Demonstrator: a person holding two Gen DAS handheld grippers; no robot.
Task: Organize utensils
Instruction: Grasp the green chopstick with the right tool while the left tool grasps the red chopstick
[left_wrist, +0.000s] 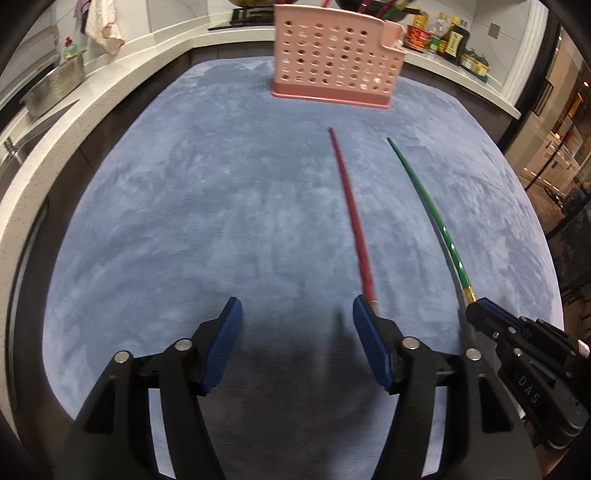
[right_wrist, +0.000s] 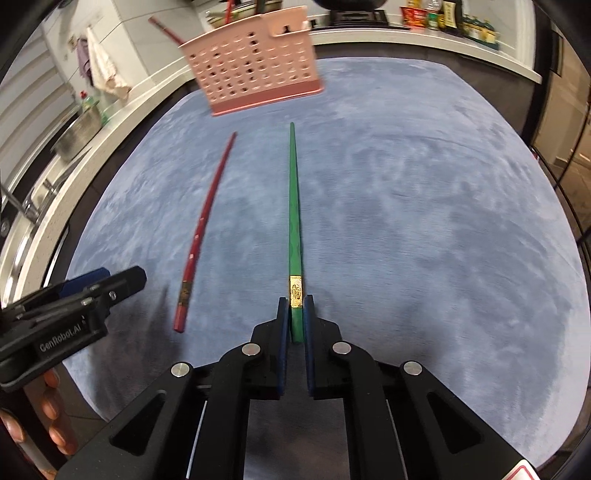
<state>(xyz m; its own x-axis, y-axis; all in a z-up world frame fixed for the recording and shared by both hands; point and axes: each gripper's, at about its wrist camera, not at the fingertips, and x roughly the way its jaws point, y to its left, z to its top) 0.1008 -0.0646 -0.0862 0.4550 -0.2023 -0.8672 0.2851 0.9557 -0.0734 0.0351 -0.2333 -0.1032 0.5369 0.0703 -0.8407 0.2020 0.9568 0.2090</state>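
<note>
Your right gripper (right_wrist: 294, 314) clamps the green chopstick (right_wrist: 294, 206) by its butt, tip toward the pink basket (right_wrist: 255, 62) at twelve o'clock. Left gripper (left_wrist: 297, 347) gapes empty; the red chopstick (left_wrist: 351, 218) lies outside its right finger. Lift steadily, tip first.

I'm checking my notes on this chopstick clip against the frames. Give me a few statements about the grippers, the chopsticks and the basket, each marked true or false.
1. The right gripper is shut on the green chopstick. True.
2. The left gripper is clamped on the red chopstick. False: its jaws stand open, and the chopstick's end lies beside the right-hand finger, not between the pads.
3. The pink basket stands on the blue cloth, beyond both chopsticks' far tips. True.
4. The pink basket is empty. False: utensil handles stick out of its top.
5. The two chopsticks cross each other. False: they lie side by side, apart.
</note>
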